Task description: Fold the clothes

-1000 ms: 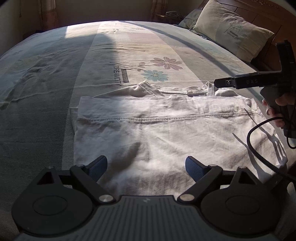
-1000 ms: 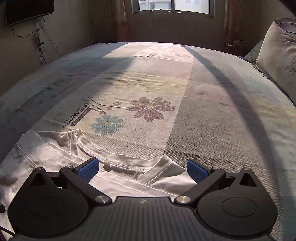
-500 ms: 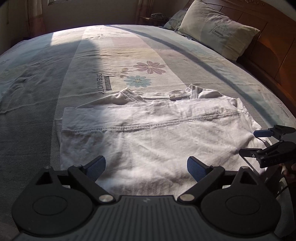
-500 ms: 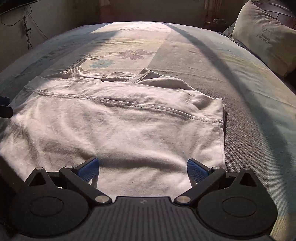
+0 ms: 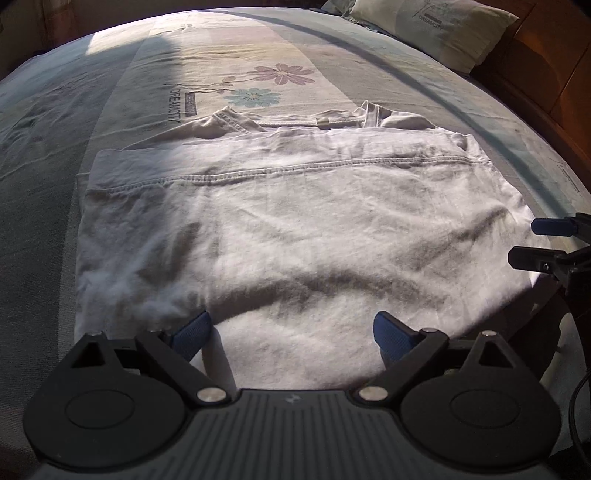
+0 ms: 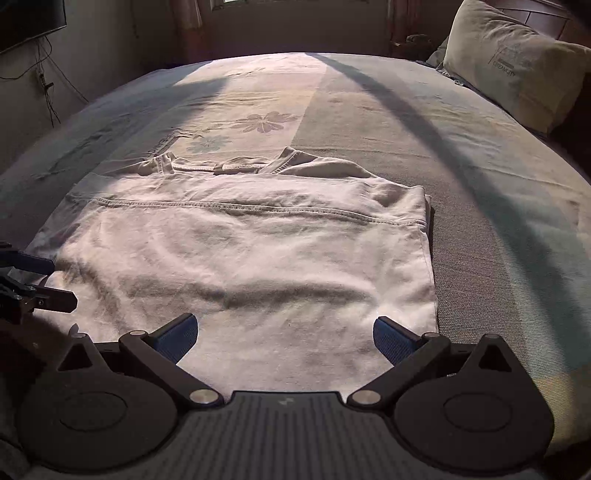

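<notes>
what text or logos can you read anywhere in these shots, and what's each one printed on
"DREAMCITY" runs sideways on the bed sheet, beside the printed flowers.
"DREAMCITY" on the pillow, under a faint line drawing.
A dark strip next to the sheet's word holds smaller print, too small to read.
The neck label on the white t-shirt shows no readable text.
In the right wrist view both prints are too blurred to read surely.

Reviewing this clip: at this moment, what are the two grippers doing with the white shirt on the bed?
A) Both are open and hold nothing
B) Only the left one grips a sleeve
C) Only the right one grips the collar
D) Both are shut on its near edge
A: the left gripper and right gripper both show blue pads spread wide apart, with the white shirt lying flat on the bed and no cloth pinched between them.
</notes>
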`<action>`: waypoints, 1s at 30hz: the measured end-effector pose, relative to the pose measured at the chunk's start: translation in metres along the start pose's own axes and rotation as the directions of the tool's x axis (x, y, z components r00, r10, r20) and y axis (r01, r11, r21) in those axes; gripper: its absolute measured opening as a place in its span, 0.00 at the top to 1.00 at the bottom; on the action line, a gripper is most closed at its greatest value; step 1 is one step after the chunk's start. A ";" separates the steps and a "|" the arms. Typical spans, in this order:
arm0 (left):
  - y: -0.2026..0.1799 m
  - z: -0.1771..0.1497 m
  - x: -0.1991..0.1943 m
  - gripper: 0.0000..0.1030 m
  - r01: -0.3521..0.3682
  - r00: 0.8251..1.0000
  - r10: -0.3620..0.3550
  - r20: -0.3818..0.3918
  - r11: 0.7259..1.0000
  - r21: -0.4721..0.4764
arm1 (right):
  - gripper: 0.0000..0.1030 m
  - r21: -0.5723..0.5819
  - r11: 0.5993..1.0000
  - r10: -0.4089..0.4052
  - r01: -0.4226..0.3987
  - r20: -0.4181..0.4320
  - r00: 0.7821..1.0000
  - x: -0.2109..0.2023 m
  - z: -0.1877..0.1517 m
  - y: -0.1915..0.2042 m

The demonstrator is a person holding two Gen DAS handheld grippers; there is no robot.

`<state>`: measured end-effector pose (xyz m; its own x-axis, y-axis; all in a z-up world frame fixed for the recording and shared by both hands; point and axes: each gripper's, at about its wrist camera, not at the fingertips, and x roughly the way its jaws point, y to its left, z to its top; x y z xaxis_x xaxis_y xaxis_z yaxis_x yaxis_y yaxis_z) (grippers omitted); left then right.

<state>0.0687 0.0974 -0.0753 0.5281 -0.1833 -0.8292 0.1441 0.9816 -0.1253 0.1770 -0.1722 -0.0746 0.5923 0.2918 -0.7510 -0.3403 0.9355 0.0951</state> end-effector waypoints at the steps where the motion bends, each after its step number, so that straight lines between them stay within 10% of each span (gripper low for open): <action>1: 0.002 0.000 -0.004 0.08 0.017 1.000 -0.017 0.008 1.000 -0.009 | 0.00 0.004 1.000 0.004 -0.004 -0.006 1.000 0.000 -0.003 0.000; 9: 0.074 0.023 -0.042 0.08 0.105 0.986 -0.072 0.153 0.970 -0.217 | 0.00 0.043 0.998 0.045 -0.044 -0.015 0.999 -0.003 -0.018 0.000; 19: 0.180 0.011 -0.003 0.08 0.305 0.951 -0.273 0.146 0.752 -0.584 | 0.00 0.082 0.991 0.103 -0.104 0.012 0.995 -0.010 -0.012 0.005; 30: 0.203 0.038 0.040 0.07 0.477 0.873 -0.424 0.241 0.646 -0.596 | 0.00 0.091 0.994 0.065 -0.064 -0.011 0.998 -0.001 -0.005 0.010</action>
<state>0.1509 0.2874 -0.1133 0.6015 -0.5888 -0.5400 -0.1538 0.5779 -0.8015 0.1689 -0.1643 -0.0760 0.5608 0.3502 -0.7502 -0.3095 0.9291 0.2024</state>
